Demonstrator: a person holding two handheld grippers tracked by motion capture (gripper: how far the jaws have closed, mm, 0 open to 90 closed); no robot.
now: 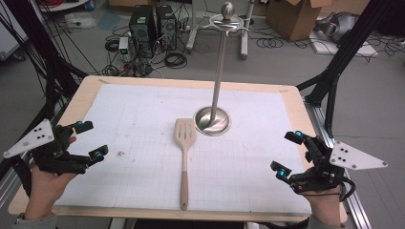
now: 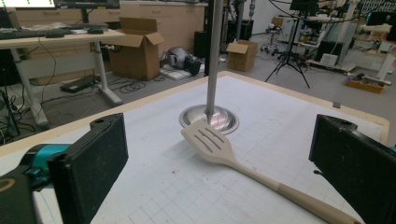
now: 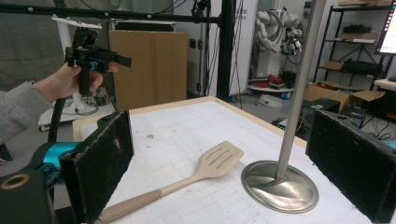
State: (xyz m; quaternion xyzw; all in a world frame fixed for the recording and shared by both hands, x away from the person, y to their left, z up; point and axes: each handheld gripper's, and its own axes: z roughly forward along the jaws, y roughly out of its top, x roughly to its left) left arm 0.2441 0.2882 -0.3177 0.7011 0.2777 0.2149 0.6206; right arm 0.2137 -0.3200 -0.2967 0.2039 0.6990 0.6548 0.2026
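Note:
A beige slotted spatula (image 1: pixel 184 143) lies flat on the white gridded mat (image 1: pixel 143 119), its head toward a steel stand (image 1: pixel 213 120) with a round base and a tall pole. My left gripper (image 1: pixel 90 140) hovers open at the table's left edge, well apart from the spatula (image 2: pixel 219 147). At the right edge my right gripper (image 1: pixel 289 154) is also open, nothing between its jaws. In the right gripper view the spatula (image 3: pixel 205 168) and the stand's base (image 3: pixel 279 185) lie ahead, with the left gripper (image 3: pixel 93 58) held up by a hand farther off.
The mat covers a wooden table (image 1: pixel 86 90). Beyond the far edge the floor holds computer towers (image 1: pixel 152 28), tangled cables and cardboard boxes (image 1: pixel 298 16). Black frame struts (image 1: pixel 344 47) stand at both sides.

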